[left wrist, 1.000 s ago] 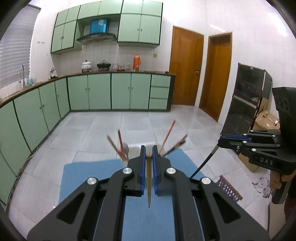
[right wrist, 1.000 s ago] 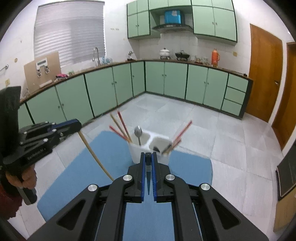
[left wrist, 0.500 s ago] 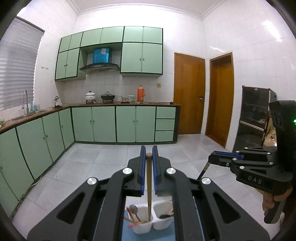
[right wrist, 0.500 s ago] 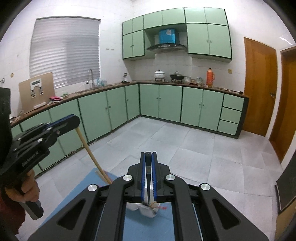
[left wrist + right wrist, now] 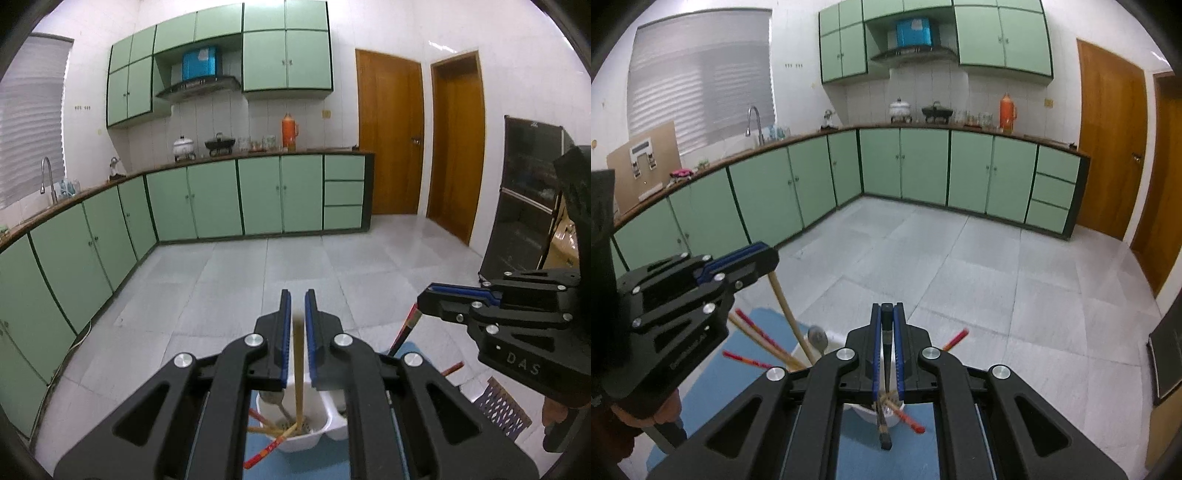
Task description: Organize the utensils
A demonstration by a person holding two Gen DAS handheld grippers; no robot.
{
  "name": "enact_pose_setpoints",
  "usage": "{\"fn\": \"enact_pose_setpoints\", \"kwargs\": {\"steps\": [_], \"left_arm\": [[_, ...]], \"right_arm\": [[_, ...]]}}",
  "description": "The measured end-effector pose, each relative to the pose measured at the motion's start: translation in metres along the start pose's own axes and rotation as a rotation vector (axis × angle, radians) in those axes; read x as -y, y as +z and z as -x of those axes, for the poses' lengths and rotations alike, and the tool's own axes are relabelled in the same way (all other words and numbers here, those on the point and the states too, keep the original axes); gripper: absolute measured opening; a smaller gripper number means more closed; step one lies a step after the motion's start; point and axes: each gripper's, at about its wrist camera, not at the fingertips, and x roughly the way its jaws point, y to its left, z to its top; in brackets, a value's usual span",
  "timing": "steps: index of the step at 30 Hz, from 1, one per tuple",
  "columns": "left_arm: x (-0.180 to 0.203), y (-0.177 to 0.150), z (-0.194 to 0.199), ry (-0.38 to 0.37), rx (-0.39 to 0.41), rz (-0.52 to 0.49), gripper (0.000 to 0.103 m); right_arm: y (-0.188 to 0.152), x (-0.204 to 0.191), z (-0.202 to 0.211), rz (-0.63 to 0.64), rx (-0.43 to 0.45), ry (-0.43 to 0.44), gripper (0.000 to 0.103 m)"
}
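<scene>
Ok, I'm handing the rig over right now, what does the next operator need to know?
Left tongs: shut on a wooden chopstick, tip down in the left compartment of the white caddy.
Right tongs: shut on a dark chopstick, held above the right compartment.
Done: red chopsticks and a spoon already stand in the caddy on the blue mat.
Left: release the wooden one, lower and release the dark one.

Green cabinets (image 5: 258,199), orange thermos (image 5: 290,132), wooden doors (image 5: 389,138), faucet (image 5: 753,123), window blinds (image 5: 701,81)
</scene>
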Motion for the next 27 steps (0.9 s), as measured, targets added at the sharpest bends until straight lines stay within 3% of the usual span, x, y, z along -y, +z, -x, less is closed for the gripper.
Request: {"fn": "enact_pose_setpoints", "kwargs": {"steps": [2, 4, 5, 10, 14, 16, 18, 21, 27], "left_arm": [[-0.007, -0.003, -0.001, 0.001, -0.016, 0.01, 0.014], [-0.012, -0.005, 0.003, 0.004, -0.02, 0.017, 0.029], [-0.016, -0.006, 0.009, 0.007, -0.011, 0.021, 0.031], [-0.024, -0.005, 0.045, 0.036, 0.056, 0.027, 0.056], [-0.029, -0.014, 0.083, 0.051, 0.098, 0.06, 0.076], [-0.027, -0.02, 0.098, 0.07, 0.112, 0.06, 0.09], [-0.024, -0.031, 0.115, 0.083, 0.129, 0.051, 0.09], [-0.017, -0.047, 0.136, 0.102, 0.142, 0.04, 0.093], [-0.007, -0.072, 0.168, 0.111, 0.138, 0.046, 0.098]], "right_arm": [[-0.007, 0.002, 0.001, -0.001, -0.004, -0.002, 0.009], [-0.012, 0.004, 0.006, -0.012, -0.001, -0.004, 0.013], [-0.013, 0.006, 0.01, -0.021, 0.007, -0.009, 0.017], [-0.021, 0.011, 0.046, -0.03, 0.074, -0.048, 0.041], [-0.035, 0.009, 0.079, -0.028, 0.125, -0.085, 0.069], [-0.046, 0.004, 0.096, -0.018, 0.148, -0.101, 0.079], [-0.059, -0.001, 0.11, -0.021, 0.171, -0.105, 0.089], [-0.077, -0.009, 0.125, -0.026, 0.186, -0.103, 0.095], [-0.112, -0.018, 0.148, -0.082, 0.189, -0.071, 0.097]]}}
